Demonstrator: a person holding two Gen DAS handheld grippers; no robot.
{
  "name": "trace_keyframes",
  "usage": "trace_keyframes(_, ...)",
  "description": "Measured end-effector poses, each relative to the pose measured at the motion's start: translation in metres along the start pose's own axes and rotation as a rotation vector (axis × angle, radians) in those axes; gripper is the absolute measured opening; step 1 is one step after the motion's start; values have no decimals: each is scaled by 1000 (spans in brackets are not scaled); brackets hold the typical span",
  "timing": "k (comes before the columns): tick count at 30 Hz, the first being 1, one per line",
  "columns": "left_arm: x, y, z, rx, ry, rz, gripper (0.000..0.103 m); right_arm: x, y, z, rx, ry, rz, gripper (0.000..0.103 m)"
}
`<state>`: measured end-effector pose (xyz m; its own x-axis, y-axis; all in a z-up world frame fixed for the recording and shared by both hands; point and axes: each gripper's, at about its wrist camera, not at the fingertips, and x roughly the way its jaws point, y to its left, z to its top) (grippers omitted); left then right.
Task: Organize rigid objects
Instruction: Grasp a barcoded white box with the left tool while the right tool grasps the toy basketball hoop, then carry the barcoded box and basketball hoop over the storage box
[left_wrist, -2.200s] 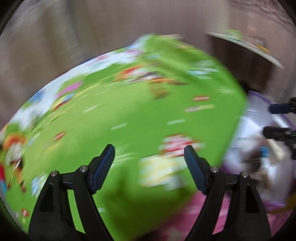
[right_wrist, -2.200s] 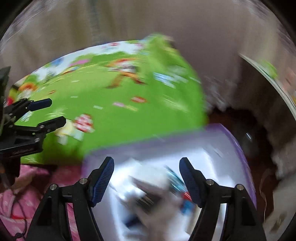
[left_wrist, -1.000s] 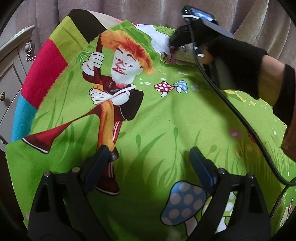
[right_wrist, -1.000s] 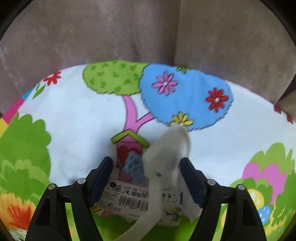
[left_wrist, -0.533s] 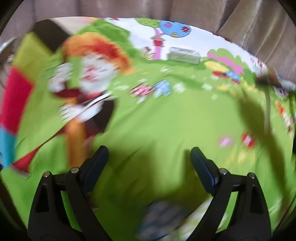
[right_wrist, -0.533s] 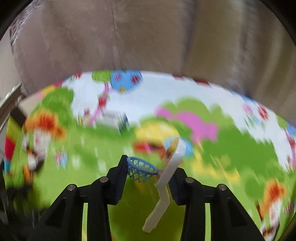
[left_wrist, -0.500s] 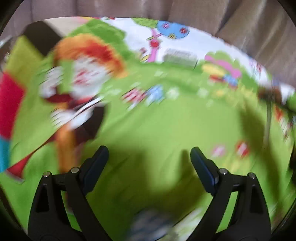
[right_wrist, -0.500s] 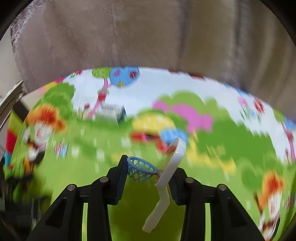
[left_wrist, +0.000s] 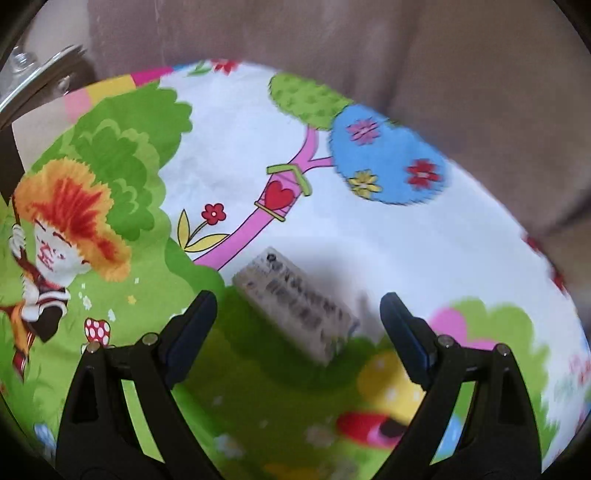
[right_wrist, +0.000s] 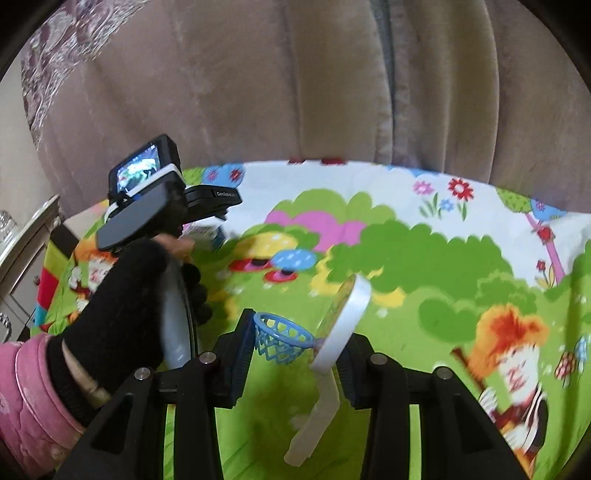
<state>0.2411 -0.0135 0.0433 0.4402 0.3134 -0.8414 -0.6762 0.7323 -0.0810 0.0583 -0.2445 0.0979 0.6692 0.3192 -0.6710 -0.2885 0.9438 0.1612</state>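
While your left gripper (left_wrist: 297, 328) hangs over the cartoon play mat (left_wrist: 229, 373) with its tongs wide and empty, a small printed box (left_wrist: 295, 306) lies flat between and just beyond the tips, near the mat's far white edge by the curtain (left_wrist: 443, 74). Square the tongs to the box's long sides before lowering, since it sits skewed.

From the right wrist, your right gripper (right_wrist: 293, 356) is clamped narrow on a toy basketball hoop (right_wrist: 321, 336), its blue net against one pad and its white backboard against the other. Your gloved left hand (right_wrist: 122, 306) works near the mat's far left corner.
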Motion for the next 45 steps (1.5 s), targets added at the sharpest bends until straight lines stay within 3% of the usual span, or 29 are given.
trace_keyframes(4,29,-19,10,19,83,47,91,11,-19,10,47,-6,35,42)
trace_keyframes(6,30,-22,4,113,91,39,85,14,-21,10,55,-9,48,42)
trace_keyframes(8,22,-11,-2,132,83,47,76,15,-20,7,52,-7,58,42)
trace_keyframes(11,13,23,-10,160,97,-13,70,20,-18,-1,49,7,69,42)
trace_keyframes(14,6,53,-9,205,96,-181,70,24,-17,-11,62,28,78,42)
trace_keyframes(17,6,71,-3,299,94,-284,70,28,-11,-21,73,42,92,42)
trace_keyframes(21,13,76,10,336,71,-257,70,36,0,-24,63,62,102,42)
trace_keyframes(26,28,46,25,375,35,-198,70,44,8,-20,53,77,85,42)
trace_keyframes(27,31,42,23,383,32,-169,59,45,8,-20,54,79,80,42)
trace_keyframes(28,27,39,20,389,4,-164,38,46,7,-19,56,79,73,42)
trace_keyframes(36,4,40,-23,502,-13,-273,37,53,2,-20,70,111,-9,42)
trace_keyframes(45,-42,102,-66,599,-22,-330,37,42,14,-36,101,139,-60,42)
